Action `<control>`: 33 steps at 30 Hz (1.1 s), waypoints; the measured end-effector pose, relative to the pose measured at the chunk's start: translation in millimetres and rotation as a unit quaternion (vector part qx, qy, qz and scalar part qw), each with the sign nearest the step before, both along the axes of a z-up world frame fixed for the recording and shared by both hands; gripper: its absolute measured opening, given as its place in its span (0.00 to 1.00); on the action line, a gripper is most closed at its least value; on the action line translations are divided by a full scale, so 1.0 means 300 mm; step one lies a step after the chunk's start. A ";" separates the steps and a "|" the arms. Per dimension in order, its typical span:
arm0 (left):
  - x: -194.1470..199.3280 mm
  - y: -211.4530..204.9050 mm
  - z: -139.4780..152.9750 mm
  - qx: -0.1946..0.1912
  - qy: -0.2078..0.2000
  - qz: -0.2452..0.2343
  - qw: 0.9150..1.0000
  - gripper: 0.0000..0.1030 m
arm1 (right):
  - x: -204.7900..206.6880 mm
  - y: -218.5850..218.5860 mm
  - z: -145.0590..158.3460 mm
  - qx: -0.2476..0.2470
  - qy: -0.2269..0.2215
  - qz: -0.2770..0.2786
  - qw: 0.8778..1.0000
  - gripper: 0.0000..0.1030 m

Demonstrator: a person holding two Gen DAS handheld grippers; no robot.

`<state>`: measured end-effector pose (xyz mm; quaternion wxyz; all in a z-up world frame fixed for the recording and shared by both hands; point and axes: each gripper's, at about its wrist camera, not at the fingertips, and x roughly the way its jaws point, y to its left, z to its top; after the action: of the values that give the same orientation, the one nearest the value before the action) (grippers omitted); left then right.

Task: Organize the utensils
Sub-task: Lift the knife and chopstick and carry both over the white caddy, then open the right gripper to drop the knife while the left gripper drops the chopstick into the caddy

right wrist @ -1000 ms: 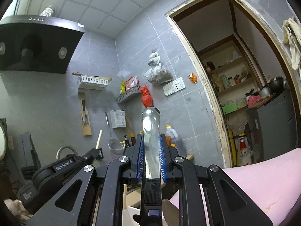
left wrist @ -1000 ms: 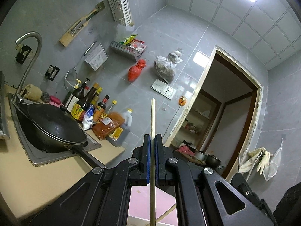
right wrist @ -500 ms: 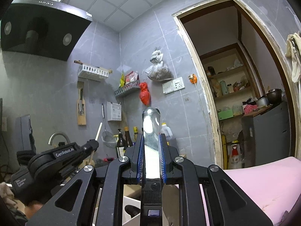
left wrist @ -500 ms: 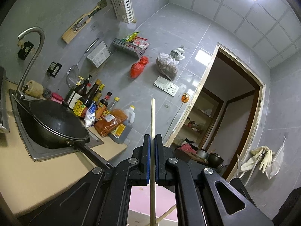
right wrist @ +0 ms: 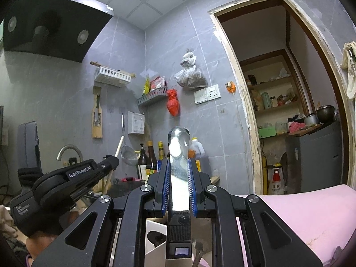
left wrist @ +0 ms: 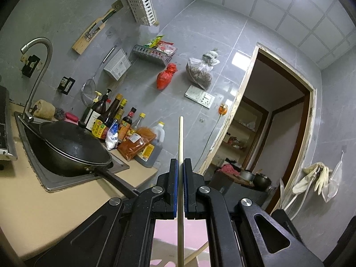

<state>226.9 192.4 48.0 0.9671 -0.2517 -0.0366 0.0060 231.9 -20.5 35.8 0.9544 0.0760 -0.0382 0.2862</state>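
My left gripper (left wrist: 180, 162) is shut on a thin wooden chopstick (left wrist: 180, 138) that stands upright between the blue pads, its tip above the fingers. My right gripper (right wrist: 177, 162) is shut on a flat shiny metal utensil handle (right wrist: 178, 146) that points up. The left gripper also shows in the right wrist view (right wrist: 73, 178), at the left and a little ahead, with the chopstick (right wrist: 119, 146) sticking out of it. A white utensil holder (right wrist: 155, 238) shows partly below the right gripper. A second wooden stick (left wrist: 198, 251) lies under the left gripper.
A black wok (left wrist: 73, 149) sits in the sink (left wrist: 55, 182) under a faucet (left wrist: 37, 66). Sauce bottles (left wrist: 115, 120) line the grey tiled wall. A pink mat (right wrist: 307, 215) lies at lower right. A doorway (right wrist: 289, 111) opens to a pantry. A range hood (right wrist: 51, 22) hangs upper left.
Both grippers have tilted down a little, so the counter, wok and bottles sit higher in view. The holds on the chopstick and the metal utensil are unchanged.
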 end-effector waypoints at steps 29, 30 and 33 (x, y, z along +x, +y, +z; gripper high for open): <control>-0.119 -0.098 -0.046 0.096 0.100 -0.063 0.988 0.10 | -0.145 -0.110 0.060 -0.033 0.006 0.000 0.999 0.48; -0.125 -0.102 -0.040 0.097 0.102 -0.066 0.988 0.13 | -0.152 -0.122 0.065 -0.032 0.008 -0.004 0.999 0.49; -0.151 -0.123 -0.015 0.101 0.110 -0.069 0.986 0.33 | -0.174 -0.164 0.085 -0.033 0.012 -0.019 0.999 0.60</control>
<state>181.6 155.4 43.5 0.9837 -0.1526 0.0874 -0.0368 179.7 -69.7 61.5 0.9622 0.0469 -0.0191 0.2678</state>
